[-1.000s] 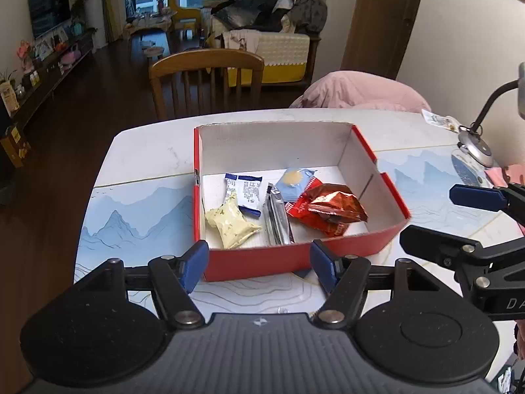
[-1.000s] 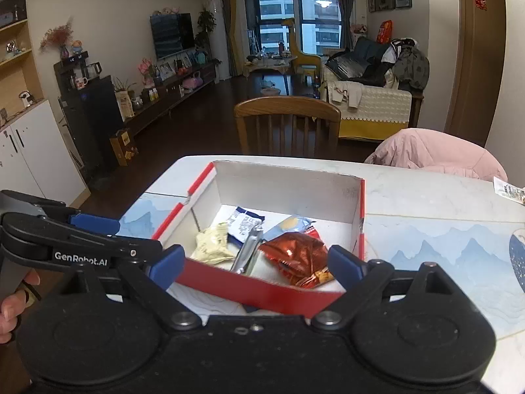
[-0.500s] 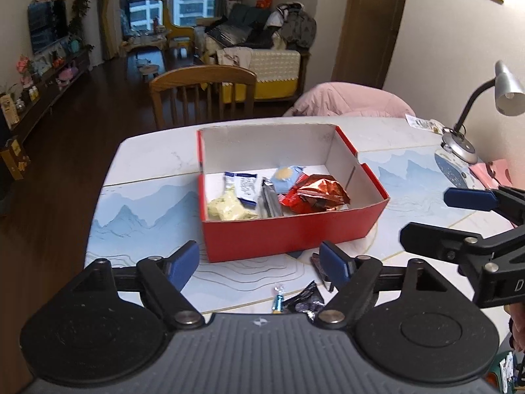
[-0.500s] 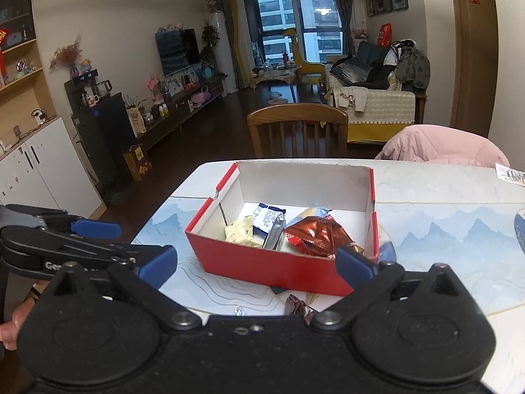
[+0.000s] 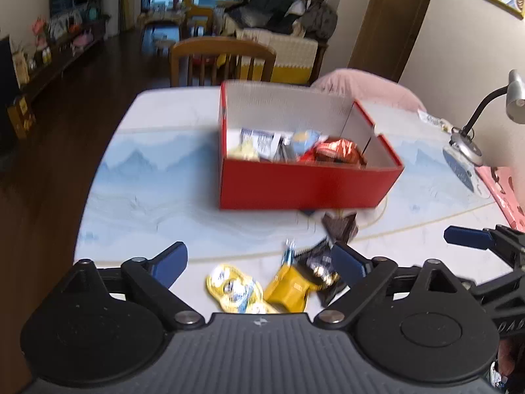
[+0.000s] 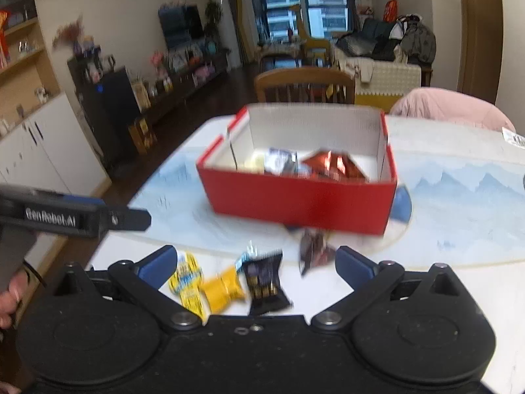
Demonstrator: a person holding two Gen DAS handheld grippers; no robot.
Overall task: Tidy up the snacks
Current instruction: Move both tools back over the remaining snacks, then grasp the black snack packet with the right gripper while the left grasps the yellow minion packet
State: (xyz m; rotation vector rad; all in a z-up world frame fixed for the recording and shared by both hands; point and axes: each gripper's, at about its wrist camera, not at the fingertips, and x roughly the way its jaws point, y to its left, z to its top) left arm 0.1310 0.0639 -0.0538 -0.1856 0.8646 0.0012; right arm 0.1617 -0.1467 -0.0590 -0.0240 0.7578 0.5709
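Observation:
A red box (image 5: 305,182) with white inside stands on the table and holds several snack packets, among them a shiny red one (image 5: 334,151); the box also shows in the right wrist view (image 6: 302,198). Loose snacks lie on the table in front of it: a yellow-and-blue packet (image 5: 229,287), a yellow packet (image 5: 288,290), a black packet (image 5: 320,262) and a dark brown one (image 5: 339,226). My left gripper (image 5: 259,262) is open and empty above these packets. My right gripper (image 6: 254,262) is open and empty over the same packets (image 6: 265,282).
The table carries a blue mountain-print mat (image 5: 157,177). A desk lamp (image 5: 469,134) and a pink item (image 5: 505,187) sit at the right edge. A wooden chair (image 5: 223,60) stands behind the table. The other gripper (image 6: 75,218) shows at the left of the right wrist view.
Both grippers have pulled back from the red box toward the table's near edge. The loose packets in front of the box have come into view. Both stay open.

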